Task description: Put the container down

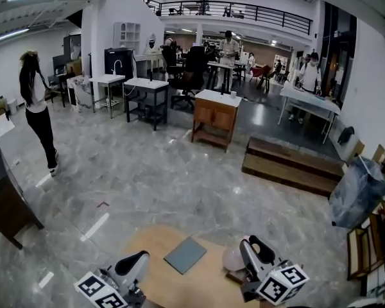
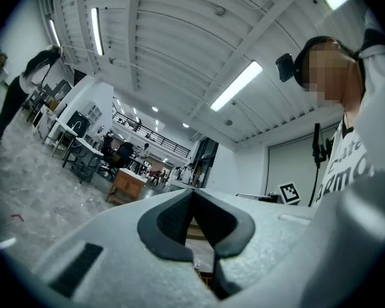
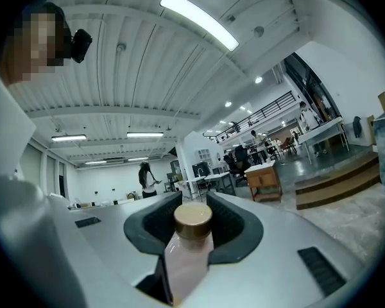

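Note:
The container (image 3: 187, 262) is a pale pink bottle with a tan cap (image 3: 193, 219). In the right gripper view it stands between the dark pads, and my right gripper (image 3: 194, 203) is shut on its neck and body. The head view has that gripper (image 1: 255, 244) at the lower right over a round wooden table (image 1: 155, 249), with the pale container (image 1: 231, 260) showing at its left side. My left gripper (image 1: 140, 259) hovers at the table's lower left. Seen in the left gripper view, the left gripper (image 2: 192, 199) is shut with nothing between its pads.
A grey-blue square pad (image 1: 185, 255) lies on the table between the two grippers. Beyond it is marble floor, a small wooden cabinet (image 1: 215, 117), low wooden platforms (image 1: 291, 165), a dark bag (image 1: 359, 191) at the right and a person (image 1: 37, 108) walking at the left.

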The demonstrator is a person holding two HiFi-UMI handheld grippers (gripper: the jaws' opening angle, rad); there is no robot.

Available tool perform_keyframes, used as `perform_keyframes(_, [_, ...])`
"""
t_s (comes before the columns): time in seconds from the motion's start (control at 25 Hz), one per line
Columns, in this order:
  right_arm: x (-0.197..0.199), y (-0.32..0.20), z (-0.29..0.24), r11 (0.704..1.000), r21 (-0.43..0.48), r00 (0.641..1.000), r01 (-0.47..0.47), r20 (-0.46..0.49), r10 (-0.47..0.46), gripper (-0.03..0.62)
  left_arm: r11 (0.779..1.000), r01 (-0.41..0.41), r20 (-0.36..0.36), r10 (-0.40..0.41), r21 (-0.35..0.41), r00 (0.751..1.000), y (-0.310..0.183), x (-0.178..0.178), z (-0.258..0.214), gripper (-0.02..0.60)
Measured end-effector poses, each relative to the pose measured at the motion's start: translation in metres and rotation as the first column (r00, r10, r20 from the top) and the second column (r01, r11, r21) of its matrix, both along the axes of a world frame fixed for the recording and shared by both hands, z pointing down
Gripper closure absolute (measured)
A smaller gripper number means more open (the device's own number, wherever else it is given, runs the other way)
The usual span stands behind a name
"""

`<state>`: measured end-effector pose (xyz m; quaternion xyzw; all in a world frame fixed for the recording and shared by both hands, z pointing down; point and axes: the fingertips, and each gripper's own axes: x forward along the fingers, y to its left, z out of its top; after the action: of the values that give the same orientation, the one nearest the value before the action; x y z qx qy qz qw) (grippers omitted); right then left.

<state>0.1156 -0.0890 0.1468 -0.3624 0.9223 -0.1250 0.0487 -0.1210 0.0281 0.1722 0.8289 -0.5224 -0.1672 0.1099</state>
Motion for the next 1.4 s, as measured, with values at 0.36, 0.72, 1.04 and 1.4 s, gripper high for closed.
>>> perform_keyframes(0.36, [-0.002, -0.068, 0.042, 0.999, -0.038, 0.999, -0.039, -0.03, 0.038, 0.473, 0.997, -0.071, -0.001, 0.071, -0.002, 0.997, -0.071, 0.001, 0.013, 0.567])
perform_keyframes(0.72, [-0.027, -0.073, 0.083, 0.992, -0.12, 0.997, -0.049, -0.059, 0.042, 0.472, 0.99, -0.105, 0.001, 0.106, -0.09, 0.994, -0.094, -0.018, 0.052, 0.568])
perform_keyframes(1.04, [-0.049, -0.071, 0.116, 0.977, -0.164, 0.989, -0.135, -0.087, 0.122, 0.471, 0.973, -0.153, 0.016, 0.158, -0.17, 0.987, -0.116, -0.039, 0.088, 0.566])
perform_keyframes(1.4, [-0.067, -0.06, 0.18, 0.955, -0.231, 0.979, -0.186, -0.13, 0.16, 0.471, 0.953, -0.202, 0.027, 0.213, -0.227, 0.977, -0.142, -0.029, 0.157, 0.567])
